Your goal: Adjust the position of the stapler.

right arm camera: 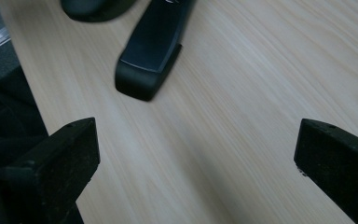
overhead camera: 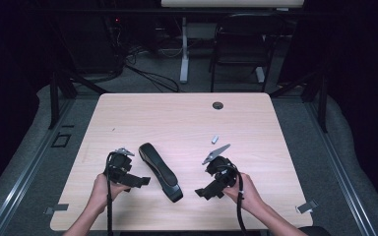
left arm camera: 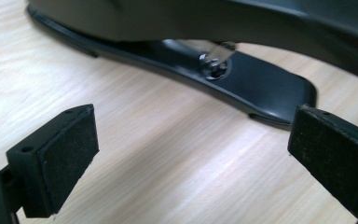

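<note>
As seen from above, stapler (overhead camera: 160, 171) lies diagonally, rear-left to near-right.

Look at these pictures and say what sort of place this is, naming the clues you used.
Probably an office-like recording room or lab. A light wood desk with a cable grommet holds a black stapler; behind it stand a black chair, loose cables on grey carpet, and dark curtains.

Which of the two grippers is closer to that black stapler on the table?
The left. The left gripper sits right beside the stapler, jaws open and almost at its side. The right gripper is farther off on the stapler's other side, jaws open, with bare table between.
</note>
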Available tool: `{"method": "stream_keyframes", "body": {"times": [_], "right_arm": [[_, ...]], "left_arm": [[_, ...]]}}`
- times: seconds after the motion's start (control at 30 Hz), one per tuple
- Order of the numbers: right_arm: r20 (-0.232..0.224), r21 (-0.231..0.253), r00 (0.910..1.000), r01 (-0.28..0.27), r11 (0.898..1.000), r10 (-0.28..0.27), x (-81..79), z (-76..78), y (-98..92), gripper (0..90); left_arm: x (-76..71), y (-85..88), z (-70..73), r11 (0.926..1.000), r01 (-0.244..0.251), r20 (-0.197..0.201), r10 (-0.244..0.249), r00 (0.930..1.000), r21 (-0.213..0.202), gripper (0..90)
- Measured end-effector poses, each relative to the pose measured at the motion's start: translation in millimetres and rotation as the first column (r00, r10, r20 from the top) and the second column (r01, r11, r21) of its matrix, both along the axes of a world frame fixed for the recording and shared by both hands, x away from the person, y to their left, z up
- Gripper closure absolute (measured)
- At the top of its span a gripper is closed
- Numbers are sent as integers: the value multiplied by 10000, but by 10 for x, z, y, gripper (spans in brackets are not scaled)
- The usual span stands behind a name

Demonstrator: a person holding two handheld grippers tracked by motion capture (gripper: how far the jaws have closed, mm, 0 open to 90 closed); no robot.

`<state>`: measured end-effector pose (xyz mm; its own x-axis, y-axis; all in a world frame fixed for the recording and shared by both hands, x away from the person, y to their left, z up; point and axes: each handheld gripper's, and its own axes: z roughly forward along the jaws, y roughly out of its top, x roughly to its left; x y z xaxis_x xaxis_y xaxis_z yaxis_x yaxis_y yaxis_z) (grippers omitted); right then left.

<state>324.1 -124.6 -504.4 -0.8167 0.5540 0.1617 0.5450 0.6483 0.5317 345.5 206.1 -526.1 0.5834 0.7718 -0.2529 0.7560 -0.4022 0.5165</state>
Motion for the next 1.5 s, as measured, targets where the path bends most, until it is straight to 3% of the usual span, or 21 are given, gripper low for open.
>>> {"method": "stream_keyframes", "body": {"times": [0.13,0.23,0.33,0.47,0.5,0.63,0.7,0.83,1.13,1.3,1.5], "right_arm": [[52,-110,9996,-267,9996,268,-2,-15,253,8],[182,-424,9990,-408,9983,416,1,-26,433,127],[215,-279,9981,-578,9979,585,-7,-7,584,201],[520,-69,9958,-755,9971,758,-35,26,722,233],[954,31,9918,-853,9963,846,-49,42,802,280],[1364,37,9879,-746,9972,734,-55,66,909,347],[1612,141,9857,-521,9985,492,-47,57,932,427],[1480,117,9880,-467,9988,445,-18,53,928,439],[1593,-243,9865,-350,9991,385,41,83,830,496],[1836,-302,9828,-140,9994,194,109,88,734,535],[1807,-326,9833,-174,9993,230,174,94,664,546]], "left_arm": [[44,65,9,9997,-255,79,255,9996,-39,1],[69,106,9,9993,-353,84,354,9993,-128,0],[88,132,-9,9992,-390,-43,389,9992,-130,0],[100,135,-21,9991,-400,-92,398,9992,-135,0],[101,129,-22,9992,-385,-125,383,9992,-140,1],[101,127,-19,9994,-319,-95,318,9995,-133,0],[106,132,-27,9993,-321,-134,319,9994,-167,0],[107,122,-36,9997,-193,-199,190,9996,-119,4],[101,110,-46,10000,-13,-293,10,9996,-99,18],[100,106,-53,9998,149,-327,-152,9993,-106,22],[101,109,-55,9998,133,-335,-137,9993,-137,22]]}}
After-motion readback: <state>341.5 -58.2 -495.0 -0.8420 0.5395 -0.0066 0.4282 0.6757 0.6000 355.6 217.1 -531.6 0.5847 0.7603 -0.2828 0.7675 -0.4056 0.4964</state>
